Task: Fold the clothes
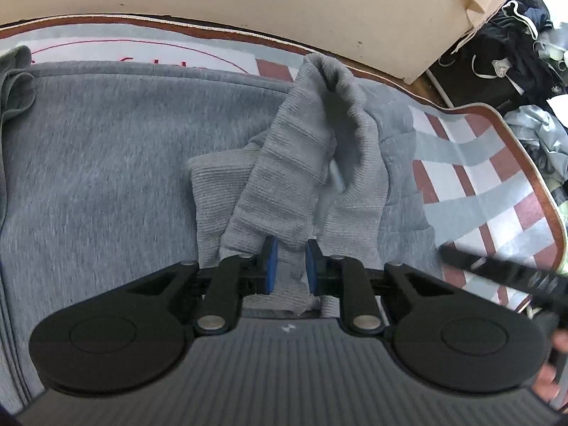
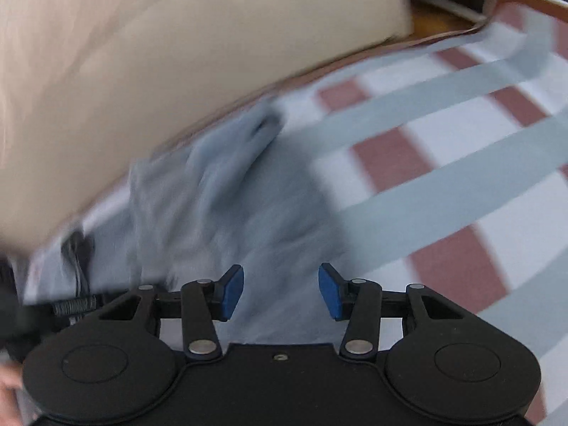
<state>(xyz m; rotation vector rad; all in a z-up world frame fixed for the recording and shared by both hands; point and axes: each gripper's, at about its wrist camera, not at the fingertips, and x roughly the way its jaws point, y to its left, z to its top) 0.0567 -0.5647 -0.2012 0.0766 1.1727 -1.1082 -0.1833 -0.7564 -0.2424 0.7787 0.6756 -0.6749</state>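
Note:
A grey sweatshirt lies spread over the checked cloth. Its ribbed cuff rises in a twisted fold from my left gripper, whose blue pads are shut on the ribbed fabric. In the right wrist view the grey garment is blurred and lies under and ahead of my right gripper. That gripper stands open with nothing between its pads. A blurred black part of the right gripper crosses the lower right of the left wrist view, with a hand behind it.
A beige cardboard box stands along the far edge and fills the upper left of the right wrist view. A dark green garment lies at the far left. A heap of dark and pale clothes sits beyond the cloth's right edge.

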